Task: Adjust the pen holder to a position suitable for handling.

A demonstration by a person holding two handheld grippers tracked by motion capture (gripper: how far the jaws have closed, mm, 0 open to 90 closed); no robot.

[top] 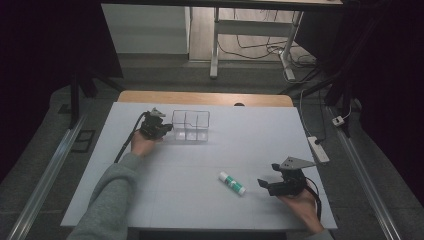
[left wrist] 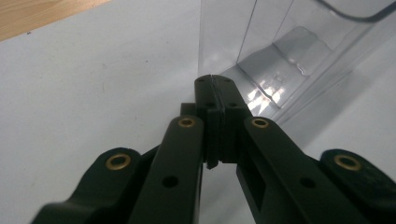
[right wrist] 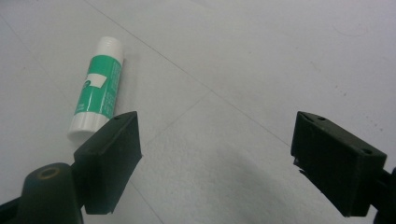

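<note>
My right gripper gapes wide just beside the glue stick lying near the table's front; light, rigid, slick, grab mid-barrel; left gripper pinched empty against the clear organizer.

My tongs, left and right, are matt black plastic with small brass-coloured rivets. The worktop is matt pale grey, with a bare wood strip at its far edge. The organiser box is clear glossy plastic. The glue stick is smooth plastic.
</note>
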